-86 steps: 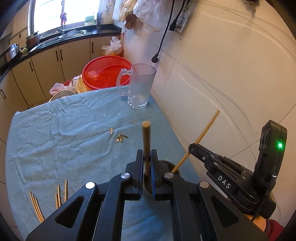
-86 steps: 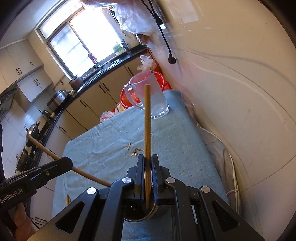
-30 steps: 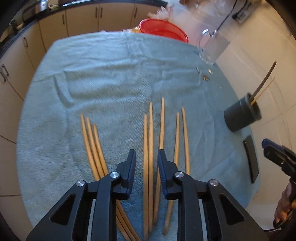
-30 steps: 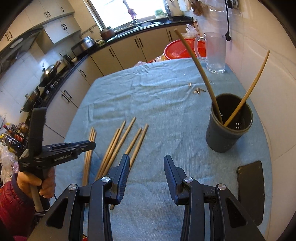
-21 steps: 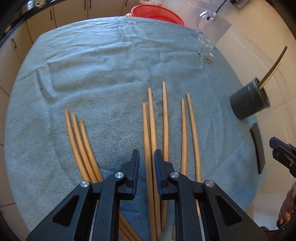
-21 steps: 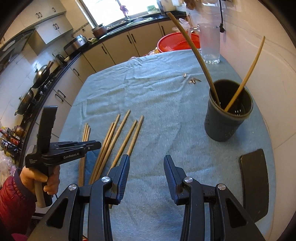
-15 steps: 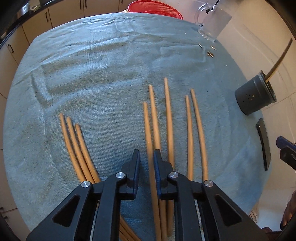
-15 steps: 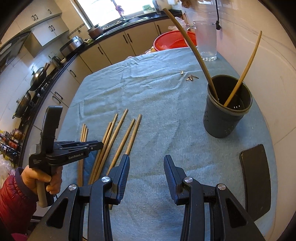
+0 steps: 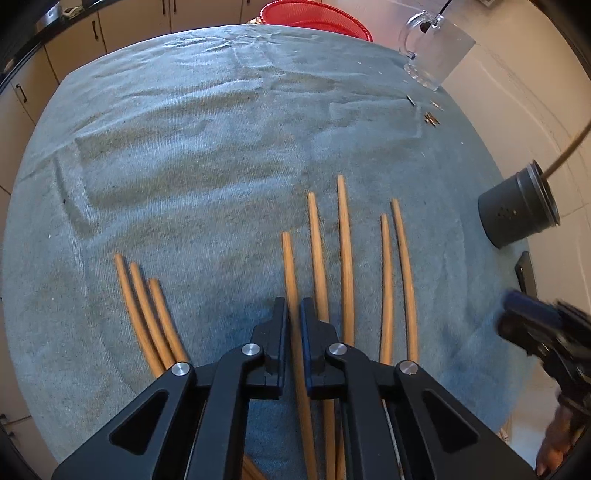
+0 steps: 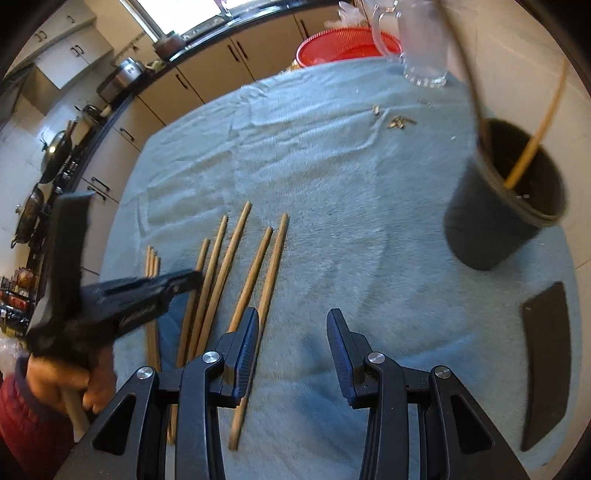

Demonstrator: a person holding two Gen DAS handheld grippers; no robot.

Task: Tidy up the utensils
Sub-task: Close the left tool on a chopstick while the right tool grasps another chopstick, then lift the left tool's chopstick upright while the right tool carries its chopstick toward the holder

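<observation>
Several wooden chopsticks (image 9: 343,240) lie on a blue-grey towel (image 9: 203,147), with three more (image 9: 140,295) off to the left. My left gripper (image 9: 293,306) points steeply down and is shut on one chopstick (image 9: 288,258) of the middle group, which still lies on the towel. The right wrist view shows that same gripper (image 10: 195,275) at the left, blurred. My right gripper (image 10: 291,321) is open just above the towel, its left finger over the two rightmost chopsticks (image 10: 273,258), nothing between its pads. A dark cup holder (image 10: 491,225) at the right holds two chopsticks (image 10: 532,147).
A glass mug (image 9: 432,55) and a red basket (image 9: 314,18) stand at the table's far edge. Small scraps (image 10: 397,123) lie near the mug. A flat black slab (image 10: 546,362) lies near the right edge. Kitchen cabinets (image 10: 184,88) run behind the table.
The left jaws have narrowed onto one chopstick as that gripper sank toward the towel. My right gripper has dropped lower and closer to the chopsticks, its jaws unchanged.
</observation>
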